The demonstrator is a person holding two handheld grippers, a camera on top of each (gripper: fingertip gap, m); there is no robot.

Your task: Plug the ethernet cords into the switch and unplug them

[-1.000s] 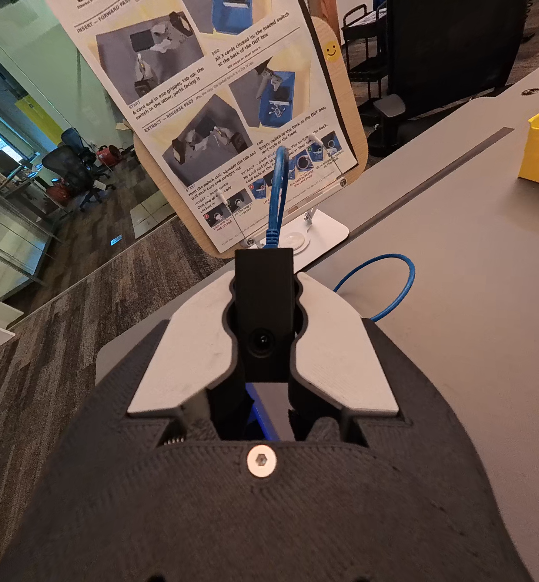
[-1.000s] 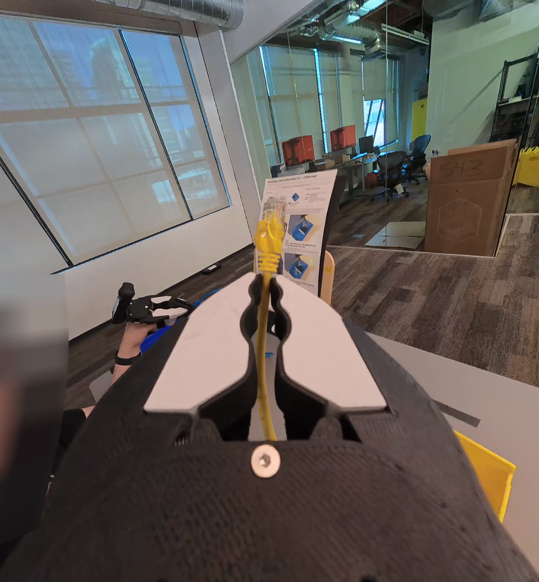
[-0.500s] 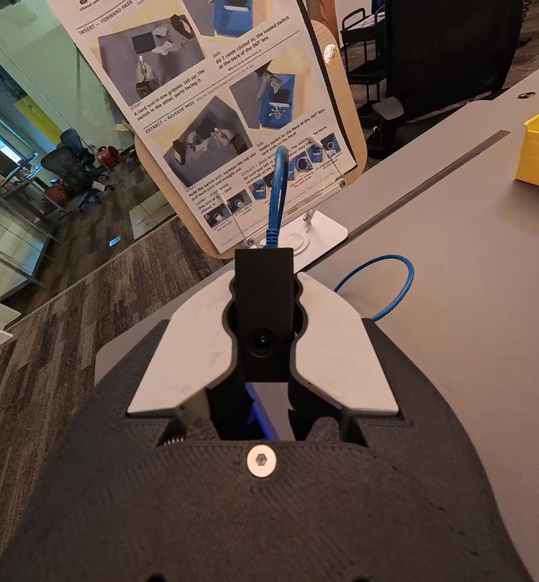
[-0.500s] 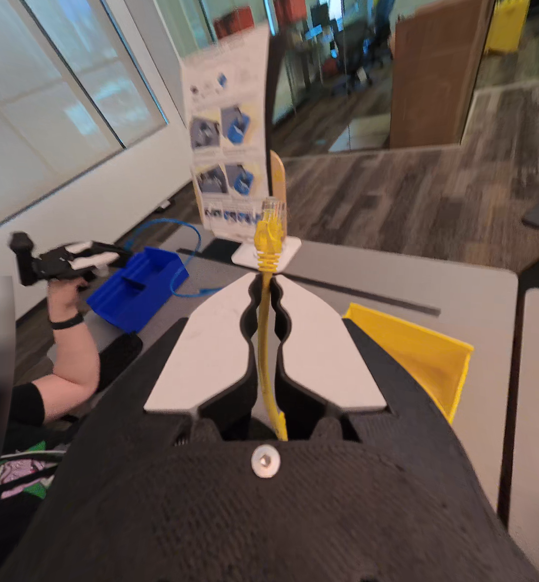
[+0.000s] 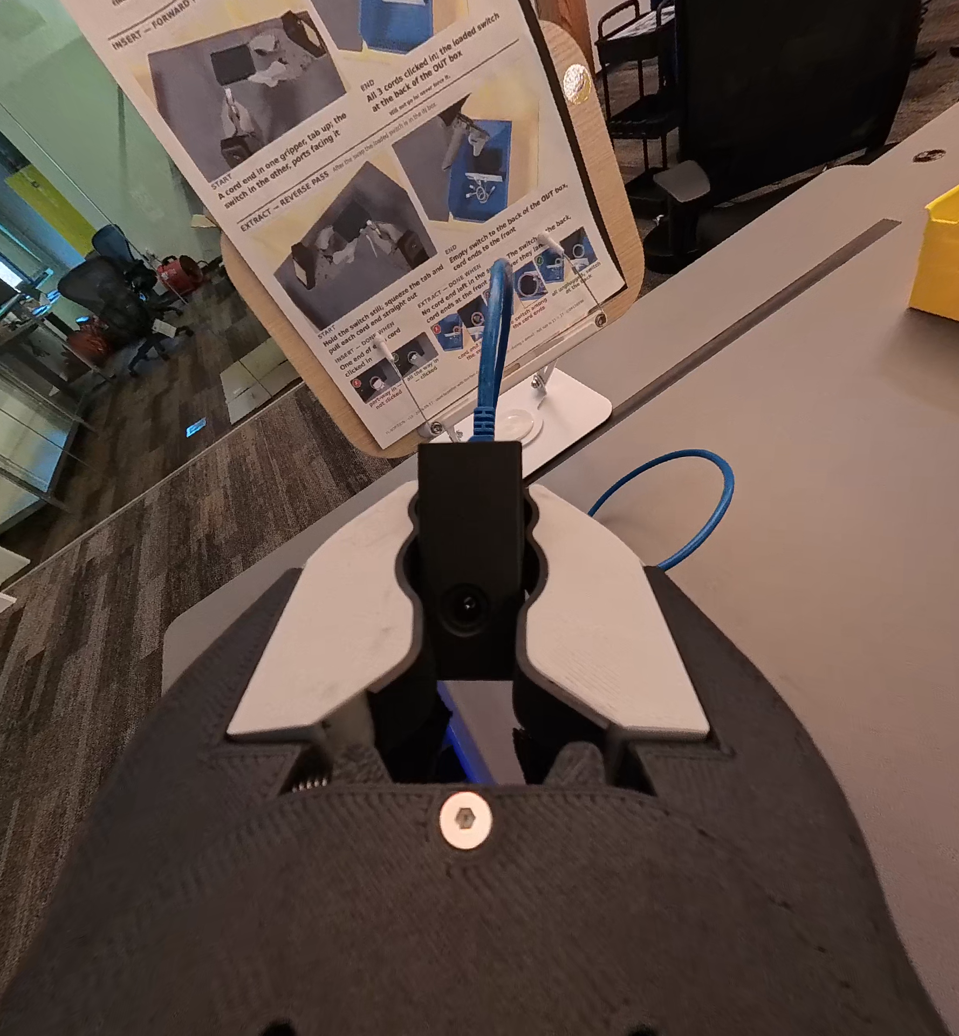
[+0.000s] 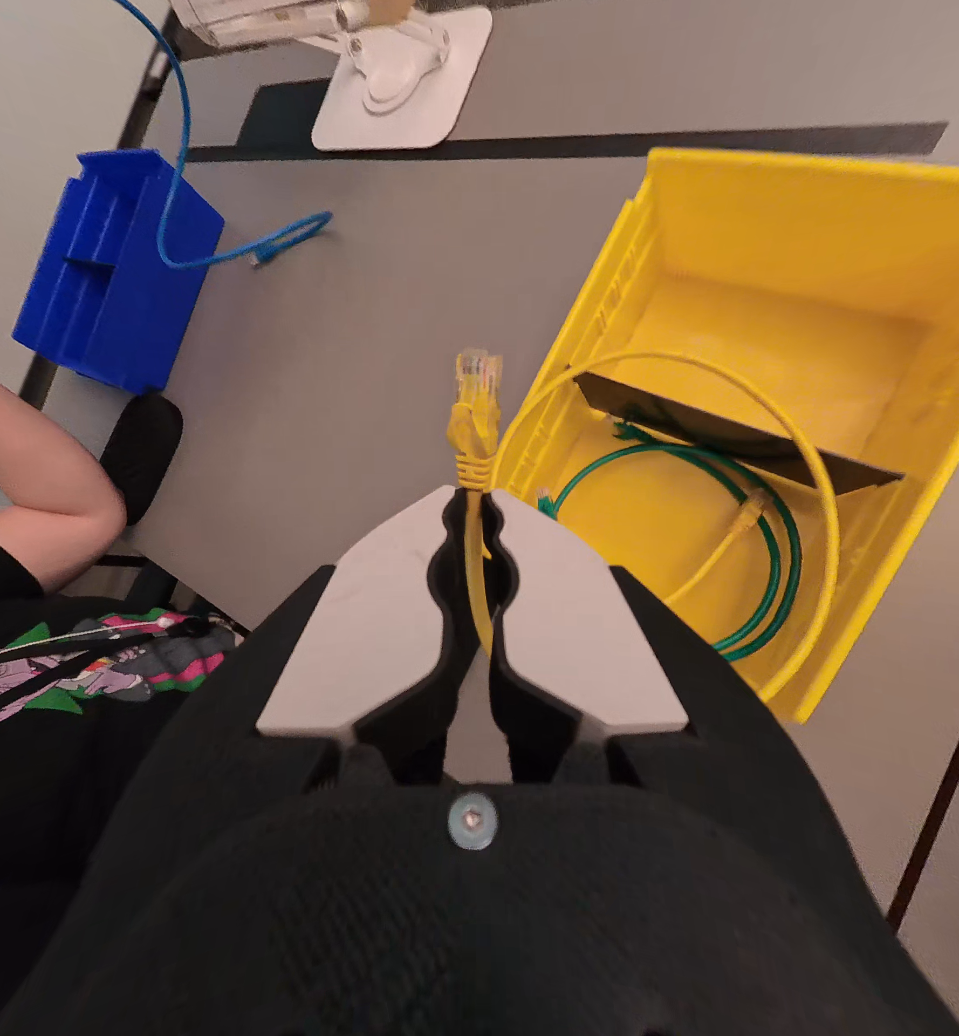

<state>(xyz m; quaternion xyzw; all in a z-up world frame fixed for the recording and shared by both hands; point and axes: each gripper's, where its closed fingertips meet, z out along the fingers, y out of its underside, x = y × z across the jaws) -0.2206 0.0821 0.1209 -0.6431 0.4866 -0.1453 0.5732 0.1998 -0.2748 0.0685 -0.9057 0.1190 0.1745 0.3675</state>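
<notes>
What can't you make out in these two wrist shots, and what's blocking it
- Left wrist view: the switch's port face points away, so only the blue cord's boot shows, not how deep its plug sits.
- Left wrist view: the yellow bin is cut by the right edge.
- Right wrist view: the green cord's lower loop runs behind the right gripper, which pinches the yellow cord.

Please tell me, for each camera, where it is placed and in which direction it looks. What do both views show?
Left wrist view: behind the left tongs, level across the grey table at the instruction board; they grip the black switch.
Right wrist view: behind the right tongs, steeply down at the yellow bin; they pinch the yellow cord; an arm shows.
Shared: blue cord, bin.
</notes>
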